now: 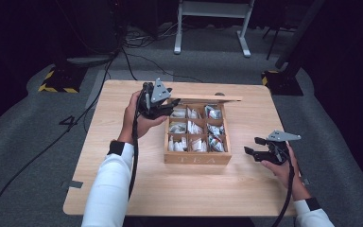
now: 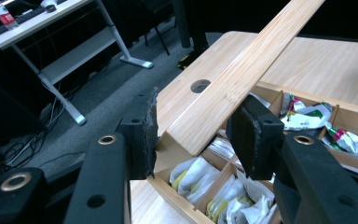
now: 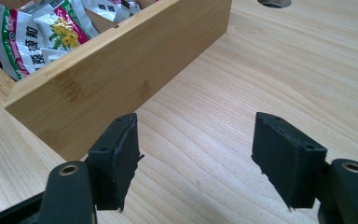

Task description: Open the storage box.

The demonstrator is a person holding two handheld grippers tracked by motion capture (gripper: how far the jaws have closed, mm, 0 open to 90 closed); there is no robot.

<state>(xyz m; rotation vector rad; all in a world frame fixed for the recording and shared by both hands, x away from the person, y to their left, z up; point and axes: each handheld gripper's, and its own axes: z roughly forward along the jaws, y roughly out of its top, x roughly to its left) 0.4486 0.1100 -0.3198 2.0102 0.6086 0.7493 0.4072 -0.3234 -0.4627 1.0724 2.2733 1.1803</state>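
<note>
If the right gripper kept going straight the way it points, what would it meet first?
Probably the bare table: the right gripper, jaws open and empty, points along it, passing just beside the tea box wall.

A light wooden table (image 1: 123, 156) with rounded corners is seen on grey carpet (image 1: 33, 132), a round hole (image 2: 200, 86) cut near its far edge. Black cables (image 1: 38, 153) are trailed across the floor to the left. Yellow-and-black striped bases (image 1: 56, 80) are set at both far corners of the table. Beyond, the white legs of a desk frame (image 1: 212, 23) are shown against a dark background.
</note>
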